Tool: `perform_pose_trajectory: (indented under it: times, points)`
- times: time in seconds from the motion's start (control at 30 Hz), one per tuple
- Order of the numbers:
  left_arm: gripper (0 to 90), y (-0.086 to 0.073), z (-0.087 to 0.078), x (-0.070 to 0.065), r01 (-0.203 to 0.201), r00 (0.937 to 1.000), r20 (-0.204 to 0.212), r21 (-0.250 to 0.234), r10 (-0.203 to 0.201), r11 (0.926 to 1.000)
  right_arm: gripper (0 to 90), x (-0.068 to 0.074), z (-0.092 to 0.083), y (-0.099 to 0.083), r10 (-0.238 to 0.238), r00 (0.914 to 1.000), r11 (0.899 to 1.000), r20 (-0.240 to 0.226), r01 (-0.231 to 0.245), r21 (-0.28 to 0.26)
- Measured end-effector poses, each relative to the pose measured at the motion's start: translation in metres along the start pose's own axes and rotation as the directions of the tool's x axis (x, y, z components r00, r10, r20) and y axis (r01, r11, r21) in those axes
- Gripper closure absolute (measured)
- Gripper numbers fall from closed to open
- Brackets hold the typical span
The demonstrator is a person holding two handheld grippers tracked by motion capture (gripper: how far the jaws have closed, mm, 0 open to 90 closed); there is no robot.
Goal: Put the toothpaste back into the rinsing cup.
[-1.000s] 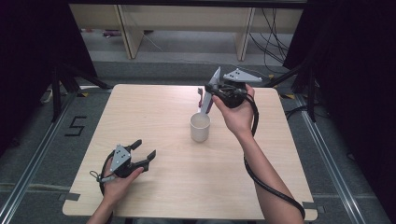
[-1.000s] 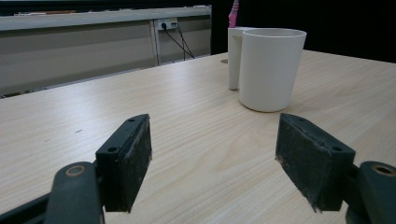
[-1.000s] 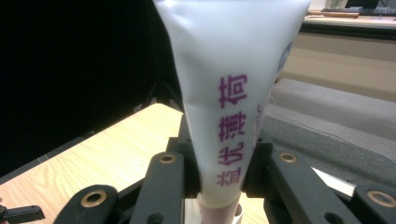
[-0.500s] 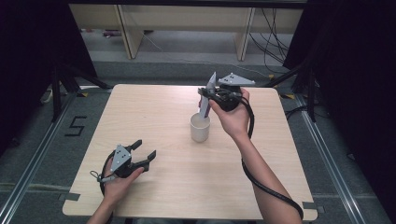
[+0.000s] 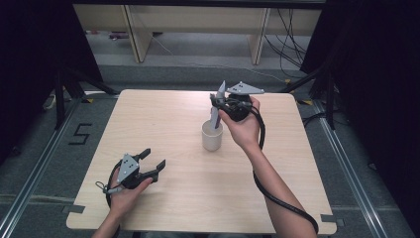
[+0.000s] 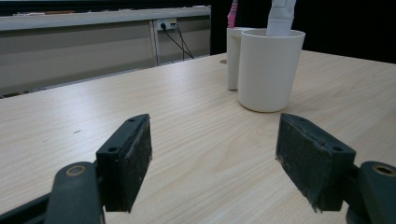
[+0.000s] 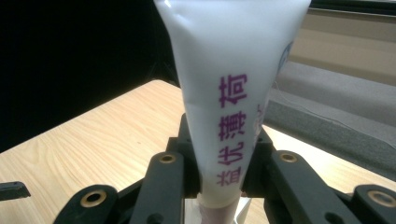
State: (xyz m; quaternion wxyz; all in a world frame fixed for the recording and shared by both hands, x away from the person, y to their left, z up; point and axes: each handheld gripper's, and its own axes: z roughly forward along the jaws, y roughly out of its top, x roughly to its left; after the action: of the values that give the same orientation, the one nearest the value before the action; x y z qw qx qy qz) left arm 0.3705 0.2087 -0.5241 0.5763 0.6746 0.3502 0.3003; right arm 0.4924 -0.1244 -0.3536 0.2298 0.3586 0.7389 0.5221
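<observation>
Tube (image 7: 233, 107) (white) clamped in right hand-held gripper (image 5: 218, 106) over cup (image 5: 212, 138); left (image 5: 151, 166) apart.

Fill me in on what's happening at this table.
A person works at a wooden table with a gripper in each hand. The right gripper is shut on a white tube with purple lettering, holding it upright with its lower end in a white cup near the table's middle. A pink item stands just behind the cup. The left gripper rests near the front left of the table, jaws open and empty, pointed toward the cup.
</observation>
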Motion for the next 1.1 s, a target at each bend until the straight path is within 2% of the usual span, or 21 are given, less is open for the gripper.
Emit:
perform_pose_trajectory:
  times: [0.07, 0.1, 0.13, 0.17, 0.27, 0.3, 0.43, 0.63, 0.7, 0.87, 0.93, 0.97, 1.1]
  points:
    - [26.6, 0.0, 0.0, 0.0, -0.002, 1.0, 0.001, 0.001, 0.002, 1.0, 74.5, 0.0, 0.002, -0.002, 0.001, 1.0, 1.0, -0.005, -0.001, -0.004]
    - [26.6, 0.0, 0.0, 0.0, -0.002, 1.0, 0.001, 0.001, 0.002, 1.0, 74.5, 0.0, 0.002, -0.002, -0.014, 0.9999, 1.0, 0.006, 0.015, -0.004]
    - [26.6, 0.0, 0.0, 0.0, -0.001, 1.0, 0.001, 0.001, 0.001, 1.0, 74.5, 0.0, 0.003, -0.003, -0.006, 1.0, 1.0, -0.001, 0.006, 0.006]
    - [26.6, 0.0, 0.0, 0.0, 0.0, 1.0, 0.001, 0.0, 0.0, 1.0, 74.5, -0.001, 0.004, -0.004, -0.031, 0.9994, 1.0, 0.016, 0.031, -0.004]
    - [26.6, 0.0, 0.0, 0.0, 0.0, 1.0, 0.001, 0.0, 0.0, 1.0, 74.4, -0.001, 0.007, -0.007, -0.014, 0.9999, 1.0, 0.002, 0.014, 0.002]
    - [26.6, 0.0, 0.0, 0.0, -0.001, 1.0, 0.001, 0.0, 0.001, 1.0, 74.4, -0.001, 0.007, -0.008, -0.025, 0.9997, 1.0, 0.008, 0.025, 0.009]
    - [26.6, 0.0, 0.0, 0.0, -0.006, 1.0, 0.001, 0.0, 0.006, 1.0, 74.4, -0.001, 0.009, -0.011, -0.011, 0.9999, 1.0, 0.012, 0.011, 0.016]
    - [26.6, 0.0, 0.0, 0.0, -0.005, 1.0, 0.001, 0.0, 0.005, 1.0, 74.4, -0.001, 0.012, -0.014, -0.031, 0.9994, 0.999, 0.015, 0.031, 0.013]
    - [26.6, 0.0, 0.0, 0.0, -0.004, 1.0, 0.002, -0.001, 0.004, 1.0, 74.4, 0.0, 0.012, -0.015, -0.014, 0.9998, 1.0, 0.015, 0.014, 0.017]
    - [26.6, 0.0, 0.001, 0.0, -0.002, 1.0, 0.007, -0.014, 0.002, 0.9999, 74.4, -0.001, 0.013, -0.016, -0.047, 0.9986, 0.999, 0.023, 0.046, 0.024]
    - [26.6, 0.0, 0.0, 0.0, -0.003, 1.0, 0.005, -0.01, 0.003, 0.9999, 74.4, -0.001, 0.015, -0.016, -0.046, 0.9989, 0.999, 0.01, 0.046, 0.014]
    - [26.6, 0.0, 0.001, 0.0, -0.002, 1.0, 0.007, -0.014, 0.002, 0.9999, 74.4, 0.0, 0.014, -0.017, -0.03, 0.9994, 0.999, 0.018, 0.03, 0.017]
    - [26.6, 0.0, 0.001, 0.0, -0.004, 1.0, 0.007, -0.014, 0.004, 0.9999, 74.4, 0.0, 0.015, -0.017, -0.041, 0.999, 0.999, 0.017, 0.04, 0.026]
